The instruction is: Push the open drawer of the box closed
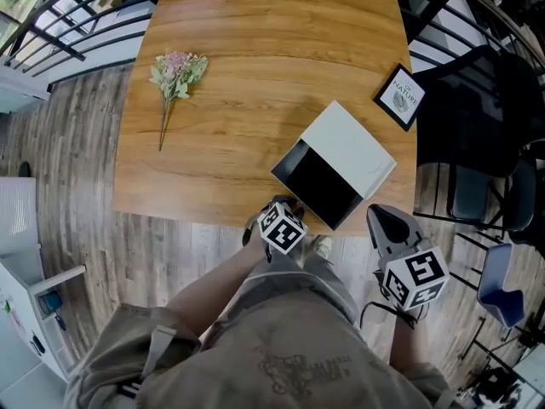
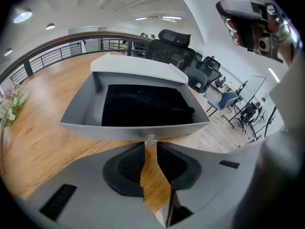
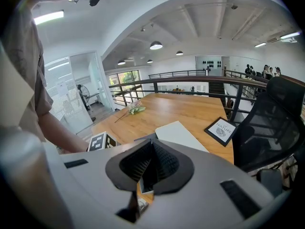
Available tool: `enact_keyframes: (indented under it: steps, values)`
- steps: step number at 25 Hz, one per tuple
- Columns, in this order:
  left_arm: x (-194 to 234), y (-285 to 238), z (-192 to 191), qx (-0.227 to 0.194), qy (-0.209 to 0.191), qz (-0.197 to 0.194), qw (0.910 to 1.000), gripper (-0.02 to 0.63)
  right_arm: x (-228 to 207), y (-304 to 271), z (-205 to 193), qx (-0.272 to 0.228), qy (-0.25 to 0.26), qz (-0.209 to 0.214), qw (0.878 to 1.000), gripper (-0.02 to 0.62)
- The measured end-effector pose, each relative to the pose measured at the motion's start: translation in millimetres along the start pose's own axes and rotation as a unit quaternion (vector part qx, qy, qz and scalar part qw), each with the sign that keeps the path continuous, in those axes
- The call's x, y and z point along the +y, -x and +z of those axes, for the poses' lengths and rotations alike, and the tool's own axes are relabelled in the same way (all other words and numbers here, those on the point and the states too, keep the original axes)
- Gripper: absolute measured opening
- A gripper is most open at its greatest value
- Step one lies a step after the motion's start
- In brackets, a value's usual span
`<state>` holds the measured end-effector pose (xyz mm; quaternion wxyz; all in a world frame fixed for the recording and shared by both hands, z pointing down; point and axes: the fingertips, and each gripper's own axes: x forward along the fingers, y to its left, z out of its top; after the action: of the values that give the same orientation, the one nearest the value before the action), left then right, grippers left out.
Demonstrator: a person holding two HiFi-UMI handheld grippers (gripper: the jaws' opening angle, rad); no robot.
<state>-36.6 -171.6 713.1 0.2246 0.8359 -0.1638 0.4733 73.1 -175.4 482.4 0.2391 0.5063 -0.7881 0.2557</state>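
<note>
A white box [image 1: 351, 153] sits near the table's front edge, and its grey drawer [image 1: 317, 184] with a black lining is pulled out toward me. My left gripper [image 1: 288, 204] is right at the drawer's front wall [image 2: 133, 130]. Its jaws [image 2: 150, 146] stand a narrow gap apart, and the small clear knob [image 2: 151, 140] sits at their tips; I see no pad pressing on it. My right gripper [image 1: 385, 216] hangs off the table's front right corner, clear of the box. In the right gripper view its jaws [image 3: 152, 142] meet at the tips with nothing in them.
A sprig of pink flowers [image 1: 174, 75] lies at the table's left. A black-framed card [image 1: 402, 96] stands at the right edge behind the box. Black office chairs [image 1: 477, 118] crowd the right side, and a railing [image 1: 68, 24] runs behind the table.
</note>
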Motion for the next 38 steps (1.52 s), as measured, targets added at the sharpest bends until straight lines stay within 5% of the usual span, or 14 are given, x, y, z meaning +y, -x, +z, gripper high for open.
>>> enact_keyframes:
  steps: [5,29,38]
  values:
    - [-3,7,12,-0.018,0.04,0.008,0.999,0.08,-11,5,-1,-0.007,-0.004,0.008,1.0,0.035]
    - [29,-47,112,-0.002,0.056,0.04,0.9976,0.084,-97,77,-60,-0.018,-0.074,-0.06,0.995,0.035]
    - [10,13,109,-0.048,0.055,0.075,0.9945,0.068,-95,104,-35,-0.06,-0.053,-0.062,0.995,0.035]
